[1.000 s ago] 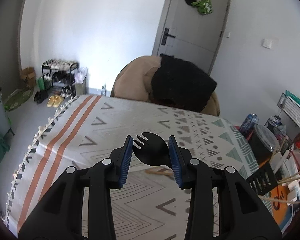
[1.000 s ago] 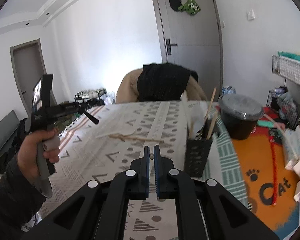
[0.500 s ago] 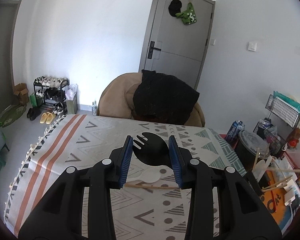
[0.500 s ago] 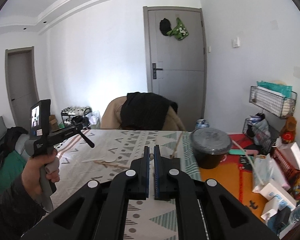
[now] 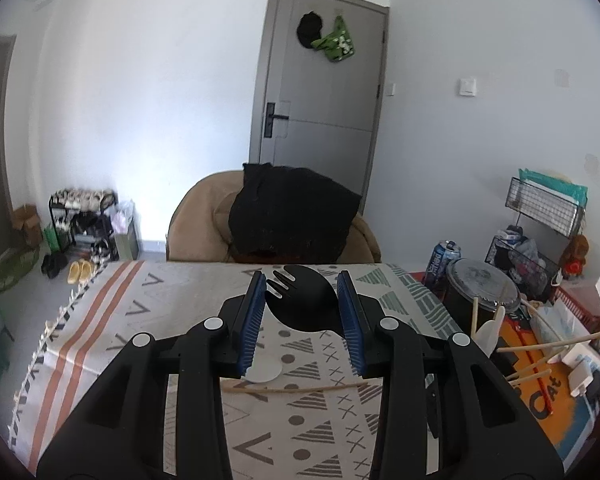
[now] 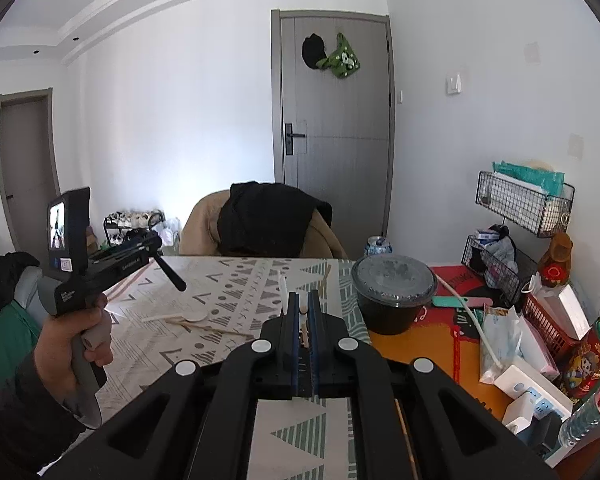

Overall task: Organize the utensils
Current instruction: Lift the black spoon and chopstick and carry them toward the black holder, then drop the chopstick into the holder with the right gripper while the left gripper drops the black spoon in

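Lifted clear of the tablecloth (image 5: 100, 320): left gripper (image 5: 302, 300) clamping black spork (image 5: 300, 300). Right gripper (image 6: 303, 308) raised too, pinched closed, empty. Holder drop next, likely.

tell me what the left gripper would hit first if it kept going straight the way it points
Probably the far part of the patterned tablecloth, since the left gripper, shut on the black spork, tilts downward; beyond is the draped chair. Depth is unclear.

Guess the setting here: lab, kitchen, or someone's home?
Most likely a lived-in home, a dining table in a flat. A shoe rack stands by the wall, a patterned tablecloth covers the table, and a jacket-draped chair sits before a grey door. No lab fixtures visible.
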Action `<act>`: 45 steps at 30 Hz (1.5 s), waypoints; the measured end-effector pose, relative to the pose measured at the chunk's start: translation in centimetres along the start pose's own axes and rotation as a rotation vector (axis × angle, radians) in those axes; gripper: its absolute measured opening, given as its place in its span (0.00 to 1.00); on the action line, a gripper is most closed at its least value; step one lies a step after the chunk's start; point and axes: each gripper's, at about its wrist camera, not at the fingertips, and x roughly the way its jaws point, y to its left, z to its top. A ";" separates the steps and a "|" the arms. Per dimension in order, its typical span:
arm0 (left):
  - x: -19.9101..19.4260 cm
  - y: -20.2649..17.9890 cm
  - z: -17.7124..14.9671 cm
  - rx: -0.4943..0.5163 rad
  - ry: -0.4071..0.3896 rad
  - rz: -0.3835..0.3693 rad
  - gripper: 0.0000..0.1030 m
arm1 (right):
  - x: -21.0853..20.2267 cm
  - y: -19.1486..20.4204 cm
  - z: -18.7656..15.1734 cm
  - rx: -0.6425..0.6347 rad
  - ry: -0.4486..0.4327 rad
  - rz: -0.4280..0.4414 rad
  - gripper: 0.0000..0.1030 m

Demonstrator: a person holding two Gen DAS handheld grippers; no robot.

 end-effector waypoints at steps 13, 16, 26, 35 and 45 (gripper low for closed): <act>0.6 -3.1 0.2 0.089 -0.055 -0.009 0.36 | 3.3 0.0 0.0 0.010 0.043 0.036 0.05; 0.7 -3.8 0.4 0.102 -0.063 -0.020 0.36 | 4.3 -0.3 -0.2 0.017 0.055 0.046 0.05; 0.5 -7.9 0.0 0.213 -0.119 -0.053 0.36 | 4.2 -2.6 -1.1 0.119 -0.011 0.022 0.46; 1.7 -12.2 -1.9 0.333 -0.111 -0.084 0.36 | 3.0 -5.6 -3.3 0.187 -0.026 -0.010 0.44; 2.0 -15.7 -4.0 0.470 -0.161 -0.052 0.36 | 3.2 -9.2 -7.0 0.279 0.023 -0.062 0.44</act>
